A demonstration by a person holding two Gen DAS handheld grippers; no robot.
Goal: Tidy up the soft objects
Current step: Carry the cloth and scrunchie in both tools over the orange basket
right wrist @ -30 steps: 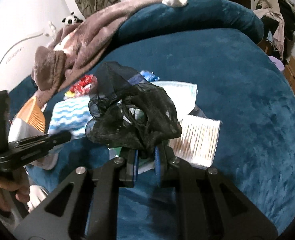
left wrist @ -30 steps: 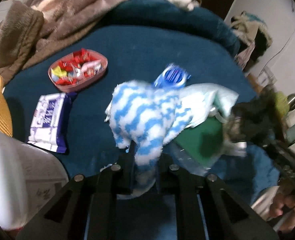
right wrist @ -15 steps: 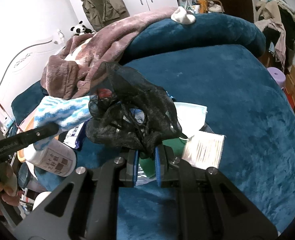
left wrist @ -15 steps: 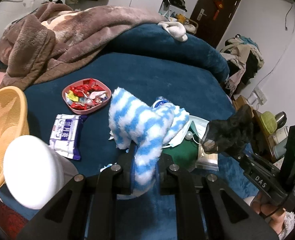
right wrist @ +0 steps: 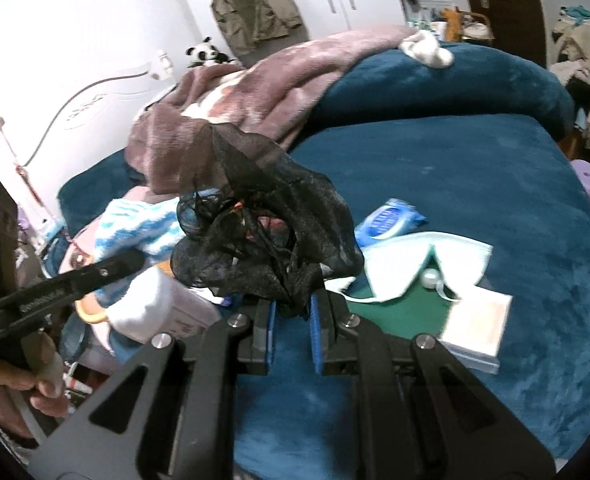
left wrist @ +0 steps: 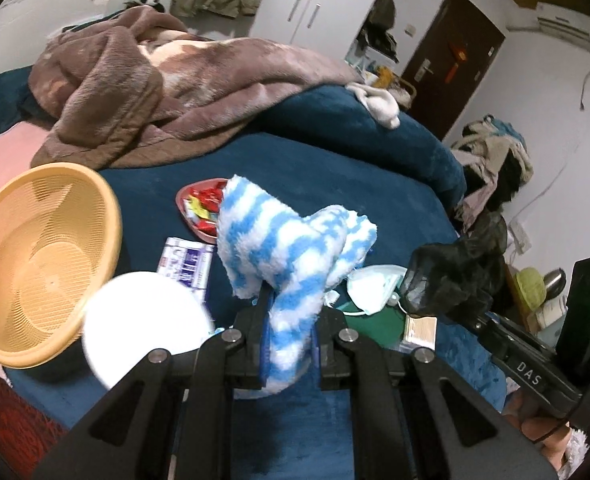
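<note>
My left gripper (left wrist: 289, 332) is shut on a fluffy blue-and-white striped cloth (left wrist: 291, 248), held up above the dark blue bed cover (left wrist: 335, 168). My right gripper (right wrist: 291, 312) is shut on a bunched black mesh fabric (right wrist: 267, 224), also lifted off the bed. In the left wrist view the black mesh (left wrist: 451, 276) hangs to the right of the striped cloth. In the right wrist view the striped cloth (right wrist: 135, 224) shows at the left, beyond the other gripper's arm. An orange mesh basket (left wrist: 43, 264) stands at the bed's left edge.
A white bottle (left wrist: 147, 328) stands beside the basket. On the cover lie a pink tray of red sweets (left wrist: 199, 208), a purple packet (left wrist: 185, 260), a face mask (right wrist: 427, 256), a blue wipes pack (right wrist: 387, 222), a green sheet (right wrist: 399, 312), a cotton swab box (right wrist: 475, 328). A brown blanket (left wrist: 155, 96) is heaped behind.
Both grippers have risen with their cloths still held. The view has opened out, so the orange basket and more of the room behind the bed have come into sight.
</note>
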